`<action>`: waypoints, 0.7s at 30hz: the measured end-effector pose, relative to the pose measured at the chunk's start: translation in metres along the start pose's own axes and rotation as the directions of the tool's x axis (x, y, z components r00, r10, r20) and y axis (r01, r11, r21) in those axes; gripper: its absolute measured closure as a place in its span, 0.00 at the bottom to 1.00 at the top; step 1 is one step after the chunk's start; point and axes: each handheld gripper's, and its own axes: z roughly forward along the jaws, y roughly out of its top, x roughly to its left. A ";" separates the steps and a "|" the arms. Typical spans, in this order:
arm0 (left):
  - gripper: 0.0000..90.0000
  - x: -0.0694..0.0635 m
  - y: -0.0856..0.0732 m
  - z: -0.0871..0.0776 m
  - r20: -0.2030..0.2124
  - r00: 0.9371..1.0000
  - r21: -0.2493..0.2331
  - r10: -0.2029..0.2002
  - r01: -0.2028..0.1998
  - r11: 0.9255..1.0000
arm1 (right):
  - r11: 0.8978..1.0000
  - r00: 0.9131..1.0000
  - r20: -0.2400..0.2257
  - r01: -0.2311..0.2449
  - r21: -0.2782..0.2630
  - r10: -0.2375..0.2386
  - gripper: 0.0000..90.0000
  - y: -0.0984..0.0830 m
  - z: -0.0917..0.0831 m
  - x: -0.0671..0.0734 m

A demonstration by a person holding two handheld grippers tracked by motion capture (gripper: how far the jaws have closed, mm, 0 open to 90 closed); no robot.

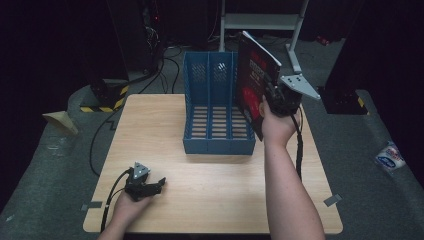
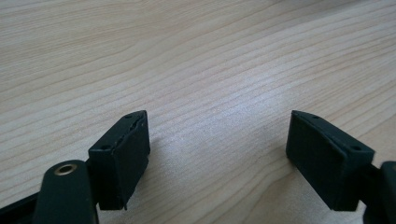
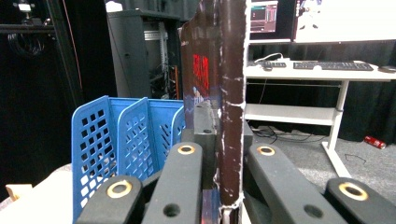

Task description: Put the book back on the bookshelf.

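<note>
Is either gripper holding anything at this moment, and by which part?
The right gripper is shut on the dark book, clamping its worn spine edge near the bottom, upright beside the blue file rack. The left gripper is open on the table, holding nothing.

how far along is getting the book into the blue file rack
Done: the dark red-lettered book is picked up, clamped upright in the right gripper. In hand: it hangs beside the right end of the blue plastic three-slot file rack, not yet inside. Left: sliding it into a slot; all slots look empty. The left gripper rests open on the wooden table.
</note>
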 end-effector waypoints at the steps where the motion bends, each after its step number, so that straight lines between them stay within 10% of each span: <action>1: 0.24 0.000 0.000 0.000 0.000 1.000 0.000 0.000 0.000 1.000 | 1.000 1.000 0.000 -0.005 -0.005 0.005 0.96 -0.001 0.003 0.001; 21: 0.25 0.000 0.000 0.000 0.007 1.000 -0.002 0.008 -0.008 1.000 | 1.000 0.999 0.022 -0.025 -0.010 0.025 0.96 -0.025 0.041 0.007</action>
